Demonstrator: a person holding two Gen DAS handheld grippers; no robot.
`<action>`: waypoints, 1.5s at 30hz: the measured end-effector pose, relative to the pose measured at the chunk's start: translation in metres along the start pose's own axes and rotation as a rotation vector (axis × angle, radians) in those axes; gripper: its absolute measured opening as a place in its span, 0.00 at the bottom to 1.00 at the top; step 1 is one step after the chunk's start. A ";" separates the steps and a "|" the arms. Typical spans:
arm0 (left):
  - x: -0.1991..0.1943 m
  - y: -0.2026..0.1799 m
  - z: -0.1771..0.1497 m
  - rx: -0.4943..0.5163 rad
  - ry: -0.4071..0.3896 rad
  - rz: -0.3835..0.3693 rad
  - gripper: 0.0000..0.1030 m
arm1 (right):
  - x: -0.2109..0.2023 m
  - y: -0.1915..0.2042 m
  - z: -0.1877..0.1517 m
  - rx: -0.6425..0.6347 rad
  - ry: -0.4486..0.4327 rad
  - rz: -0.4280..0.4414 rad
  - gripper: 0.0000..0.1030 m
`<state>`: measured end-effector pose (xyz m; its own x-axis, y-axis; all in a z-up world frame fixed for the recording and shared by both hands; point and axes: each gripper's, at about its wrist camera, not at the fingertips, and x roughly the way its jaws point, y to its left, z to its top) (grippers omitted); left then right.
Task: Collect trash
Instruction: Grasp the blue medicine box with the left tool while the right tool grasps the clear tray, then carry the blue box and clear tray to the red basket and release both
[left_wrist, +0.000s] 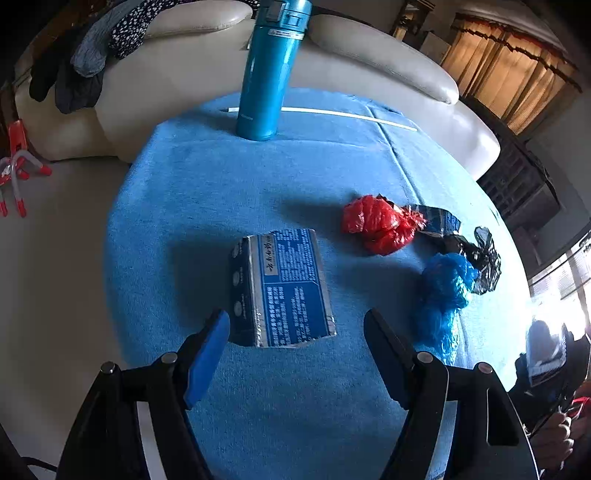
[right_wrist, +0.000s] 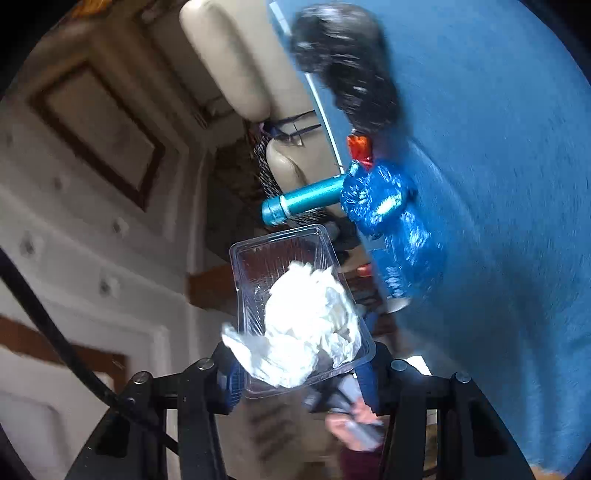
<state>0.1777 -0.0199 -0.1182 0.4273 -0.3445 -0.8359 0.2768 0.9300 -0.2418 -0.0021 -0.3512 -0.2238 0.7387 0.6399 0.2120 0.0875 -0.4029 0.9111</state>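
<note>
My left gripper (left_wrist: 295, 332) is open above the blue towel-covered table (left_wrist: 258, 406). A flattened blue and silver carton (left_wrist: 282, 288) lies just ahead of its fingertips, nearer the left finger (left_wrist: 207, 354), and I see no grip on it. To the right lie a crumpled red bag (left_wrist: 376, 225), a blue bag (left_wrist: 443, 291) and a black bag (left_wrist: 484, 258). My right gripper (right_wrist: 299, 376) is shut on a clear plastic tray (right_wrist: 266, 258) with a wad of white tissue (right_wrist: 310, 325) in it, held off the table's edge. The blue bag (right_wrist: 384, 206) and black bag (right_wrist: 343, 62) lie beyond it.
A teal thermos (left_wrist: 269, 70) stands at the table's far edge, in front of a cream sofa (left_wrist: 369, 62) with clothes draped on it. A dark printed wrapper (left_wrist: 439, 218) lies behind the red bag. A person's hand (left_wrist: 554, 435) shows at the lower right.
</note>
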 end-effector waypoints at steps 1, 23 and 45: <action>-0.001 -0.002 -0.001 0.005 0.001 0.001 0.73 | -0.001 -0.005 -0.001 0.033 -0.009 0.048 0.52; 0.059 -0.007 0.024 -0.062 0.082 0.137 0.74 | -0.041 0.093 -0.051 -0.714 -0.229 -0.627 0.52; 0.021 -0.033 -0.016 0.064 -0.070 0.147 0.57 | -0.075 0.113 -0.128 -1.100 -0.389 -0.957 0.52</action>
<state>0.1632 -0.0557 -0.1354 0.5256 -0.2152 -0.8231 0.2600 0.9618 -0.0854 -0.1334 -0.3612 -0.0914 0.8358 0.0902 -0.5416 0.2249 0.8436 0.4876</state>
